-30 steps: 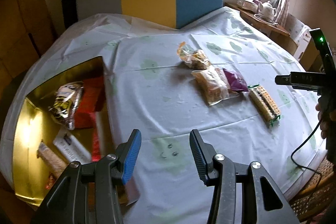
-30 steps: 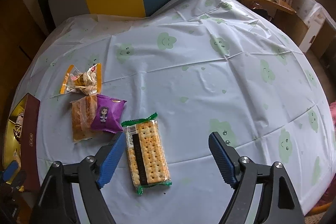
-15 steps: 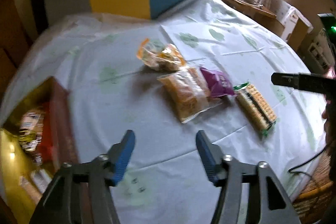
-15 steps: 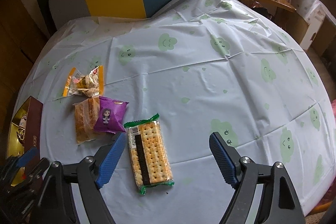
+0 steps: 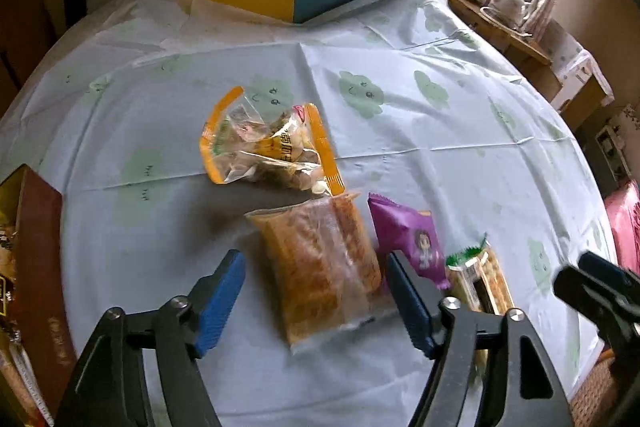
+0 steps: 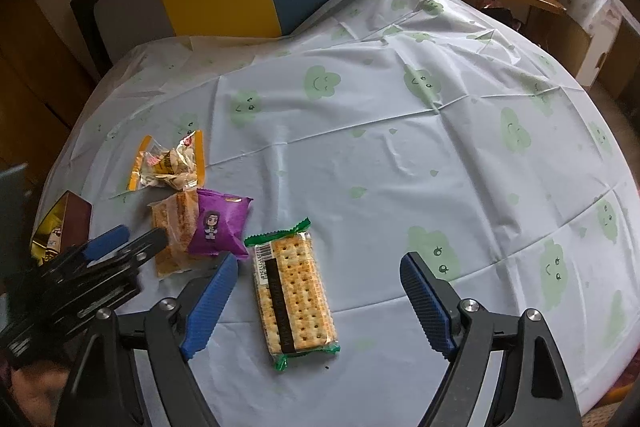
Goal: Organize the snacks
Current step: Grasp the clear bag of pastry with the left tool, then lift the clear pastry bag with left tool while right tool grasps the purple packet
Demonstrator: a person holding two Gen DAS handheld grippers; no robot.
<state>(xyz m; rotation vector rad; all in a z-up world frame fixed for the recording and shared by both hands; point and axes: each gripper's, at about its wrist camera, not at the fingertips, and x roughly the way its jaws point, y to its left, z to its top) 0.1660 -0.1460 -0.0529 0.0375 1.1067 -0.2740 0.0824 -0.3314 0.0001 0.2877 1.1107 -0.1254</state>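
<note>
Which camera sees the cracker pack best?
The right wrist view: the whole cracker pack lies flat and unblocked between the open fingers. The left wrist view shows only a blurry end of it, partly hidden behind a finger.

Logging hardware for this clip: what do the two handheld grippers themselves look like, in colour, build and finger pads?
Both match. The left gripper and right gripper have black angular linkage frames with silver pivot bolts. Each carries two blue fingers with finely ribbed pads. No cables, labels or sleeves are visible now.
</note>
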